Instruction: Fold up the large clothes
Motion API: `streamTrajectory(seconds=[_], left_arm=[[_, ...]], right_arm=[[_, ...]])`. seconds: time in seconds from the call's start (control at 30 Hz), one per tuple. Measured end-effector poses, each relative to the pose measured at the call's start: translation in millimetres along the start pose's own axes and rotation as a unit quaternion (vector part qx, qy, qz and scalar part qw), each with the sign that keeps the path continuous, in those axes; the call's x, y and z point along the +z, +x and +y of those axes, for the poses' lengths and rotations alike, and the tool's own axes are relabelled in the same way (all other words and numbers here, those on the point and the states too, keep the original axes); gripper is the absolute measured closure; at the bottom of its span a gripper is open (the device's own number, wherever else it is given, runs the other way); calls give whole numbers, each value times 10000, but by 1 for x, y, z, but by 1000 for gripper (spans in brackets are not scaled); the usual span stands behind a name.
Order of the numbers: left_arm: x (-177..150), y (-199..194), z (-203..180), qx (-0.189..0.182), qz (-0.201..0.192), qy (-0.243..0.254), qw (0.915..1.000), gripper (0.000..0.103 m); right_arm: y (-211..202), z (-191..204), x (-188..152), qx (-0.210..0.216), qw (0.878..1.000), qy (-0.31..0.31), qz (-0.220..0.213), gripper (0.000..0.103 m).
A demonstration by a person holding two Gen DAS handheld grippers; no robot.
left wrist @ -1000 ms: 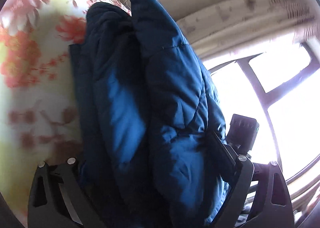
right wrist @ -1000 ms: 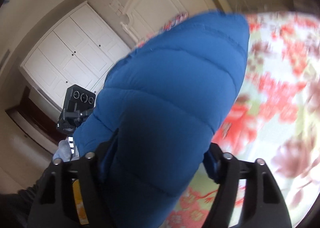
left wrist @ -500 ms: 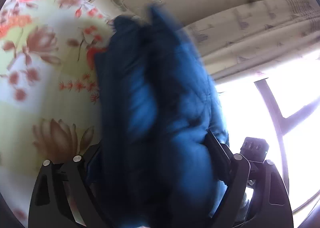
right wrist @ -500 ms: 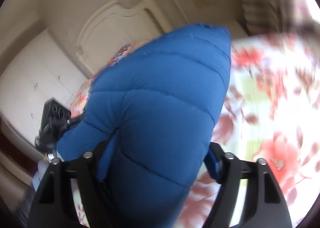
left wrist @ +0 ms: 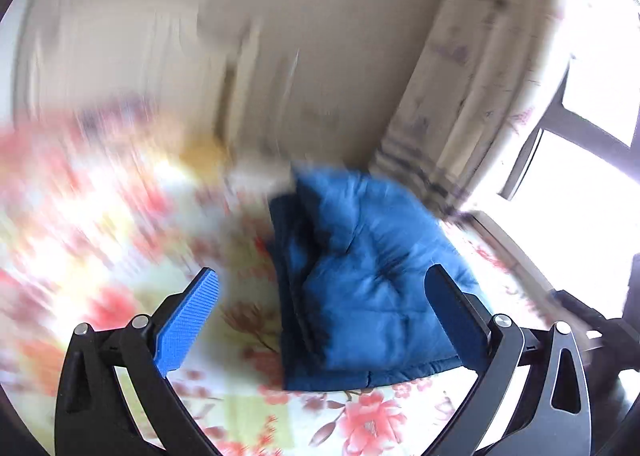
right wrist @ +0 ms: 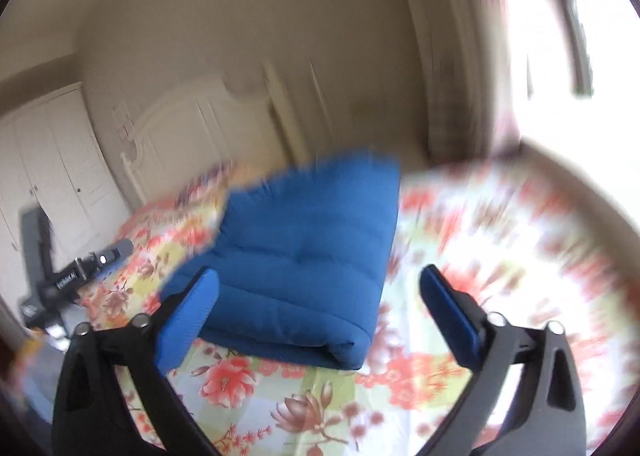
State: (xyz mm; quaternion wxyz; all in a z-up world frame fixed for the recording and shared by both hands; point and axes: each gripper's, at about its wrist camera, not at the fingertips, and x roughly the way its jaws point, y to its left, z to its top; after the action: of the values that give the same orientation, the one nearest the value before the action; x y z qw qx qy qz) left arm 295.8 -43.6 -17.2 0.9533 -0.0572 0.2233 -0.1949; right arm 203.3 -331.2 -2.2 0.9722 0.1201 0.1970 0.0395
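A blue puffer jacket (left wrist: 368, 288) lies folded in a thick bundle on the flowered bed sheet (left wrist: 360, 416). My left gripper (left wrist: 320, 276) hovers above and short of it, jaws opening wide, blue pads clear of the fabric. In the right wrist view the same jacket (right wrist: 304, 256) rests on the sheet (right wrist: 480, 236) with its folded edge toward me. My right gripper (right wrist: 319, 274) is also held back from it, jaws opening, nothing pressed between the pads. The other hand-held gripper (right wrist: 80, 272) shows at the left edge of that view.
A white headboard (right wrist: 192, 115) and a flowered pillow (right wrist: 200, 183) stand at the bed's far end. White wardrobe doors (right wrist: 48, 159) are at the left. A bright window (left wrist: 580, 175) and a patterned curtain (left wrist: 460, 95) line the right side.
Both grippers held the jacket between their jaws before; now both have let go and pulled back and upward. The jacket has dropped onto the sheet as a folded bundle.
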Motion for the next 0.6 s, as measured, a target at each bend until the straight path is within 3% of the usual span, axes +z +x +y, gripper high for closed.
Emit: streamTrajectory(seconds=[0.1,0.2,0.3,0.43,0.6], left_arm=[[-5,-62,-39,737,-677,453,9939,4],[-27,-100,-66,1279,-1150,530,9837,4],[-56,-116,-76,1435,-985,555,9832,4],[-89,-138,-79,1214,-451,587,9898,4],[-97,-147,-86,1259,-394,761,9883,4]], right_arm=[[-53,32,-8,-352,9950,-520,-770,2],[-73,43,-24,-692,9942,-495,-654,2],[-84,50,-49,-843,9941,-513,-458,2],[-101,50,-71,-940,9936,-593,-206,2],[-112,58,-78,-965,9918,-800,-234,2]])
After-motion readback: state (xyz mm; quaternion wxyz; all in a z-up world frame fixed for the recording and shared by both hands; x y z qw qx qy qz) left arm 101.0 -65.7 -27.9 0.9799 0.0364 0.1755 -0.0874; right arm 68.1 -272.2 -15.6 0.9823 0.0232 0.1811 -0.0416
